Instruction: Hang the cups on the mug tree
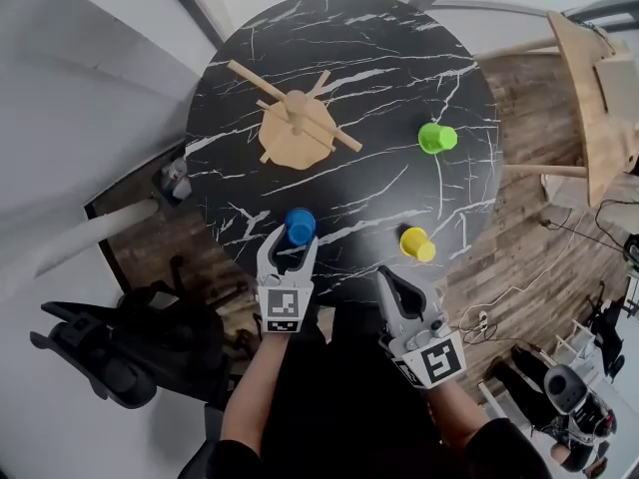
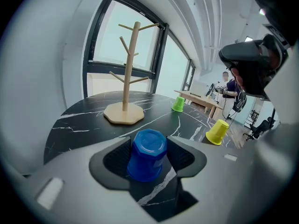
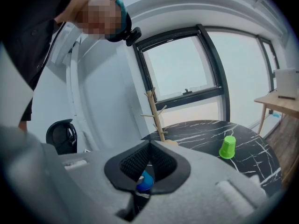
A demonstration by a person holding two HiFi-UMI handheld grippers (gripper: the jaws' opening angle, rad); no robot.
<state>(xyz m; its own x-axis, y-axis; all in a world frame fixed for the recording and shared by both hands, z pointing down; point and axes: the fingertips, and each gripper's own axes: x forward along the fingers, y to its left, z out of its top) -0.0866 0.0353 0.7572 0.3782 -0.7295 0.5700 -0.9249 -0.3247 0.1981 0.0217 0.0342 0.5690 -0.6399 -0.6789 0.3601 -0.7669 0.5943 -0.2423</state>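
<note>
An upside-down blue cup (image 1: 300,226) (image 2: 147,153) stands on the round black marble table (image 1: 399,58) near its front edge. My left gripper (image 1: 291,239) (image 2: 148,144) is open around it, with a pad close on each side of the cup. The wooden mug tree (image 1: 296,128) (image 2: 125,94) (image 3: 158,115) stands bare at the table's far left. A green cup (image 1: 436,138) (image 2: 178,104) (image 3: 228,147) sits upside down at the right. A yellow cup (image 1: 416,243) (image 2: 217,131) lies tilted near the front right. My right gripper (image 1: 391,285) (image 3: 149,162) hangs shut and empty off the table's front edge.
A black office chair (image 1: 110,352) (image 3: 60,136) stands at the lower left beside the table. A light wooden table (image 1: 594,88) (image 2: 201,99) is on the right, over wood flooring with cables (image 1: 519,287). Large windows (image 2: 135,45) lie behind the mug tree.
</note>
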